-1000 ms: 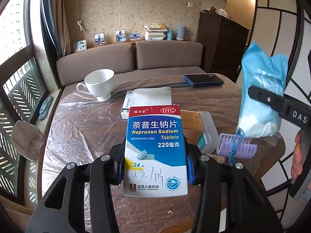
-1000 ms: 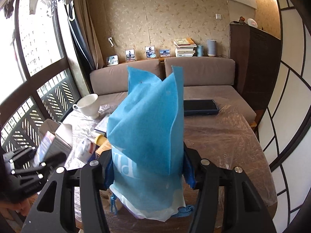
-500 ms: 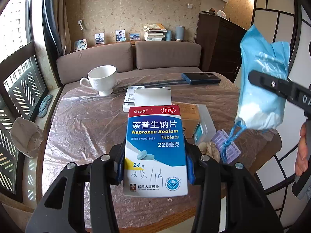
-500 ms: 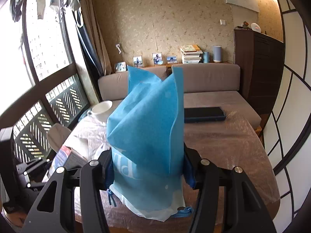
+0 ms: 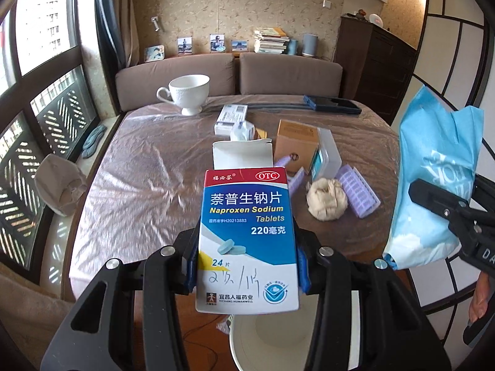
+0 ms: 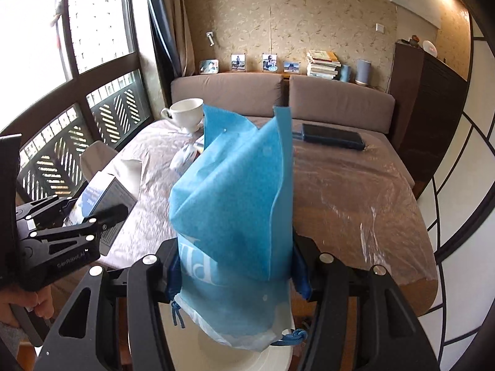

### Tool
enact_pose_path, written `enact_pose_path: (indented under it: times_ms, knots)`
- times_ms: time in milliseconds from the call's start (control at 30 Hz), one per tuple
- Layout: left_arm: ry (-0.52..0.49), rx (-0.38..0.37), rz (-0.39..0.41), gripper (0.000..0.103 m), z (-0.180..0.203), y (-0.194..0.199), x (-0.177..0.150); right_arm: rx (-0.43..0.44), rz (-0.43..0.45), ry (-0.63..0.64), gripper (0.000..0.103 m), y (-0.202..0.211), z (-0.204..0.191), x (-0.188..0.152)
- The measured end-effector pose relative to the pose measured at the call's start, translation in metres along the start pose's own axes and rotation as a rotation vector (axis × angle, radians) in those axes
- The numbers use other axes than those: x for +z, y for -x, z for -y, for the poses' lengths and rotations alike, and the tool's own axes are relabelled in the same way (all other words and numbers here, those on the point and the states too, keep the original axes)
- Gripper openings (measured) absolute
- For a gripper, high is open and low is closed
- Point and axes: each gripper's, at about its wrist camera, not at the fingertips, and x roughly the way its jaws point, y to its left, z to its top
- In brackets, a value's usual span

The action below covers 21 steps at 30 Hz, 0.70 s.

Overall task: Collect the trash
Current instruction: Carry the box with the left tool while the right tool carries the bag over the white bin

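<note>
My left gripper (image 5: 247,266) is shut on a blue, white and red medicine box (image 5: 247,235) with its top flap open, held off the table's near edge above a white bin (image 5: 275,343). My right gripper (image 6: 236,266) is shut on a crumpled blue drawstring bag (image 6: 238,204), also held over the white bin (image 6: 247,357). The bag shows at the right of the left wrist view (image 5: 433,185). The left gripper with the box shows at the left of the right wrist view (image 6: 77,216). A crumpled paper ball (image 5: 326,199) lies on the table.
On the plastic-covered table (image 5: 148,179) stand a white cup (image 5: 187,92), a brown carton (image 5: 297,143), purple hair rollers (image 5: 359,191), a flat white box (image 5: 230,119) and a dark phone (image 5: 332,103). A brown sofa (image 5: 278,74) lies behind. A chair back (image 5: 58,188) is at the left.
Both grippers have pulled back from the table with their loads and now hang past its near edge, with the white bin showing beneath them. The paper ball has come into view.
</note>
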Motion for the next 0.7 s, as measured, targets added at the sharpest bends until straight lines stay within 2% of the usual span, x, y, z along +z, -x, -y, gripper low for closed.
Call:
enact_pose_path:
  times_ms: [133, 433, 700]
  knots:
    - [0.012, 0.027, -0.019, 0.048, 0.009, 0.009, -0.019, -0.013, -0.026, 0.04, 0.054, 0.011, -0.002, -0.026]
    - [0.013, 0.054, -0.076, 0.048, 0.033, 0.022, -0.064, 0.026, -0.109, 0.102, 0.054, 0.024, -0.006, -0.089]
    - [0.004, 0.056, -0.156, 0.048, 0.049, 0.01, -0.102, 0.042, -0.19, 0.156, 0.054, 0.013, -0.013, -0.121]
